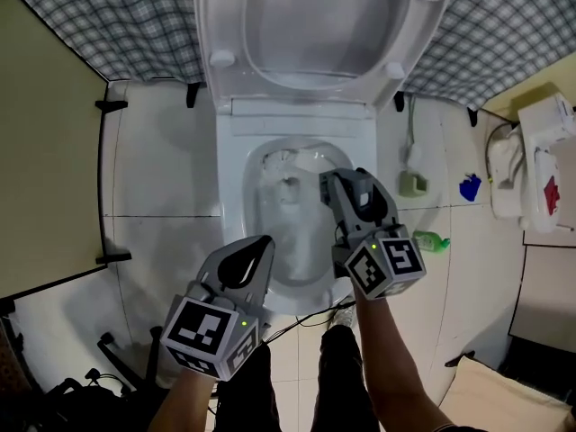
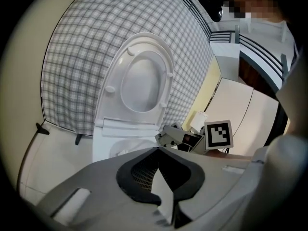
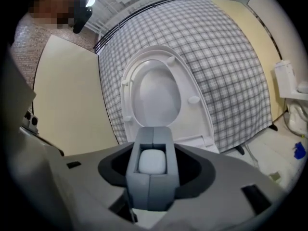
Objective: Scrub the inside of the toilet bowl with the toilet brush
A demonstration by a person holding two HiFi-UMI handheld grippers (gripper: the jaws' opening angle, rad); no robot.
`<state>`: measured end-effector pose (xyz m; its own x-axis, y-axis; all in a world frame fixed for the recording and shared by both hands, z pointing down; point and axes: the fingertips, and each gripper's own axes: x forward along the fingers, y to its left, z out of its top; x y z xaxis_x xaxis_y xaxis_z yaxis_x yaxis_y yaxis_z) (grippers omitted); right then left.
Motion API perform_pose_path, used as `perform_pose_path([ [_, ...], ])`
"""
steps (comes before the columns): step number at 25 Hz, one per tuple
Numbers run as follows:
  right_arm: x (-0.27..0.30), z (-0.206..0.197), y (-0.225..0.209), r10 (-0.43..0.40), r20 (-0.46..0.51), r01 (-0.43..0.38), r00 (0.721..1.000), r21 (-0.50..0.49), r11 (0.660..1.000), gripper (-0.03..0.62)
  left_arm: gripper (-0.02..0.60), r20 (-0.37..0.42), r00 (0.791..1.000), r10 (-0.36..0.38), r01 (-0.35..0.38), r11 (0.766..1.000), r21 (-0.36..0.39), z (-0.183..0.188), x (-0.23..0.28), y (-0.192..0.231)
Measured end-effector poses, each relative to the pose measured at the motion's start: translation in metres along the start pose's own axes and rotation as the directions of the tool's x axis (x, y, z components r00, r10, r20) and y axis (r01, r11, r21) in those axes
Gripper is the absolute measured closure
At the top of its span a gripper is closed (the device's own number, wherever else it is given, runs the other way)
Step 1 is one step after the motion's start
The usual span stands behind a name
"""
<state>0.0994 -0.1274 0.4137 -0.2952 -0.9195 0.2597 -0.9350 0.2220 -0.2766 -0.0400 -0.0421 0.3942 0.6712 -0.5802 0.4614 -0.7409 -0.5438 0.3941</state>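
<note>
The white toilet bowl (image 1: 270,210) stands open, with its seat and lid (image 1: 306,25) raised against the wall. My right gripper (image 1: 331,183) hangs over the bowl's right rim. Its jaws are shut on a grey boxy piece (image 3: 153,177) with a white rounded inset, apparently the toilet brush's handle; the brush head is not in sight. My left gripper (image 1: 261,243) hovers by the bowl's near-left edge, its jaws meeting at the tips with nothing in them. In the left gripper view the right gripper (image 2: 172,136) shows just past the bowl (image 2: 120,146).
A green bottle (image 1: 432,241) lies on the floor right of the toilet, beyond it a blue scrap (image 1: 470,187) and a white unit (image 1: 540,151). A hose with a valve (image 1: 411,156) runs along the wall. A beige partition (image 1: 45,169) closes the left side.
</note>
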Motion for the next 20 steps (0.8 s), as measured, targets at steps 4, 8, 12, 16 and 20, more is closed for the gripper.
perform_pose_path([
  [4, 0.006, -0.006, 0.029, 0.096, -0.03, -0.095, 0.995, 0.014, 0.995, 0.375, 0.588, 0.003, 0.999, 0.034, -0.034, 0.999, -0.016, -0.002, -0.012, 0.008],
  [8, 0.002, -0.013, 0.049, 0.189, -0.077, -0.19, 0.979, -0.001, 0.982, 0.375, 0.588, 0.004, 0.998, 0.065, -0.065, 0.997, -0.033, -0.006, -0.023, 0.011],
  [12, -0.01, -0.023, 0.065, 0.298, -0.147, -0.303, 0.943, -0.019, 0.953, 0.375, 0.588, 0.001, 0.997, 0.083, -0.082, 0.995, -0.064, -0.015, -0.029, 0.009],
  [16, -0.029, -0.034, 0.076, 0.387, -0.21, -0.398, 0.898, -0.014, 0.917, 0.375, 0.588, 0.006, 0.994, 0.105, -0.104, 0.992, -0.078, -0.021, -0.031, 0.002],
  [20, -0.052, -0.045, 0.085, 0.45, -0.257, -0.47, 0.855, -0.018, 0.883, 0.373, 0.588, 0.009, 0.992, 0.127, -0.125, 0.985, -0.118, -0.027, -0.031, -0.009],
])
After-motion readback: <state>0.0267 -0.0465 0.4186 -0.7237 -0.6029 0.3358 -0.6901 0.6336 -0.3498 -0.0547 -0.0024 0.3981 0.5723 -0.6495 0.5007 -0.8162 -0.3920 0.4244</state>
